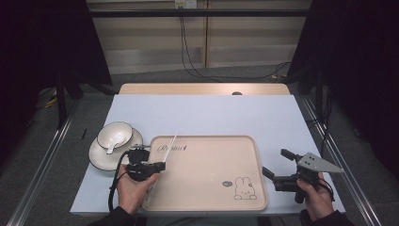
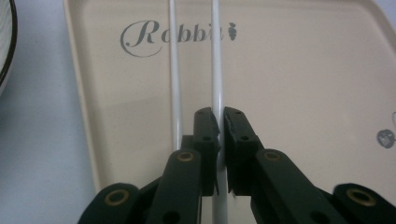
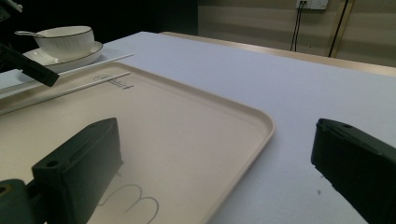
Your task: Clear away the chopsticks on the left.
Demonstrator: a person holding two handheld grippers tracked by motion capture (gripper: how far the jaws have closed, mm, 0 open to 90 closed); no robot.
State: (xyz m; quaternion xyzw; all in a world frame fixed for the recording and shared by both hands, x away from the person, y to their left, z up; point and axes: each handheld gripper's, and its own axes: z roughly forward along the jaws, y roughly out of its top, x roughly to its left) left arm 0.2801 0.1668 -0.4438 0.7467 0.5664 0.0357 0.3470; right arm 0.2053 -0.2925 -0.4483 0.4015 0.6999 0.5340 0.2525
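Left tool pinches one white chopstick over the beige tray; its lower end is hidden behind the jaws. A second chopstick lies just beside it. Left of the tray, a bowl holding a spoon sits on a plate. Right tool hangs spread above the white counter.

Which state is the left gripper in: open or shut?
Shut: in the left gripper view, the left gripper has its fingers pressed on one white chopstick above the beige tray.
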